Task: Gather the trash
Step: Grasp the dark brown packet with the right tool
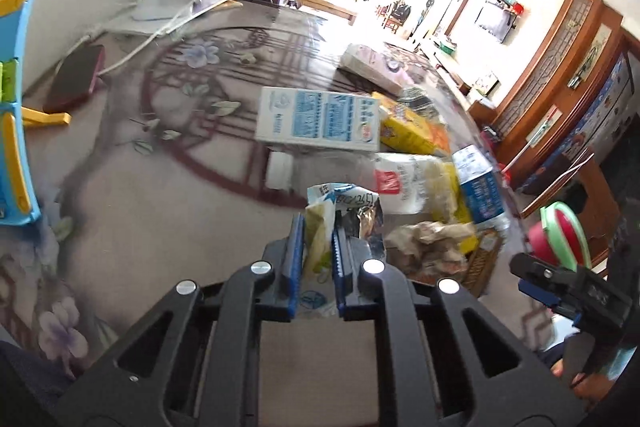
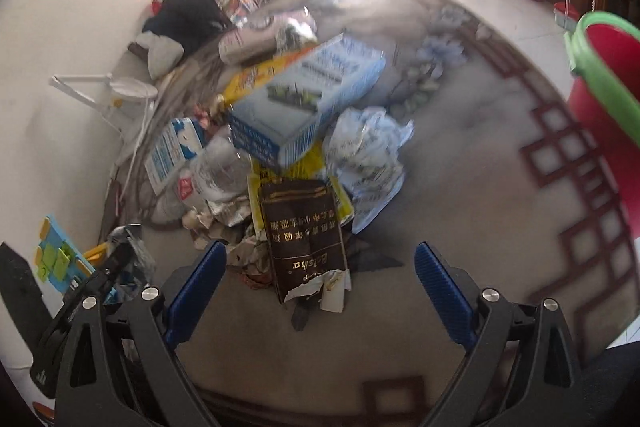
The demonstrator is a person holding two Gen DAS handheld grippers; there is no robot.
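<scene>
left tool (image 1: 318, 247) pinched nearly closed on a crinkled snack wrapper (image 1: 340, 205), yellow-green outside and foil-shiny within, top torn and flared above the ribbed blue pads (image 1: 297, 247). wrapper lifted at the near edge of a trash heap on a glossy tabletop (image 1: 140, 187) printed with pale flowers and dark red lattice. behind it, a flat white-and-blue carton (image 1: 318, 119), a yellow box (image 1: 412, 133), a soft white plastic bag (image 1: 400, 183), a clear bottle with blue label (image 1: 478, 187), crumpled brown paper (image 1: 430, 239). right tool (image 2: 320, 287) spread wide, nothing between its pads, poised over a dark brown cigarette pack (image 2: 306, 235) with gold lettering, near end ripped to white card. above that, a blurred blue-and-white box (image 2: 306, 107) and wadded printed film (image 2: 366, 155). red bucket with green rim (image 2: 608, 87) cut off at the right edge. far room washed out by glare; heap's lower layers hidden under the boxes.
</scene>
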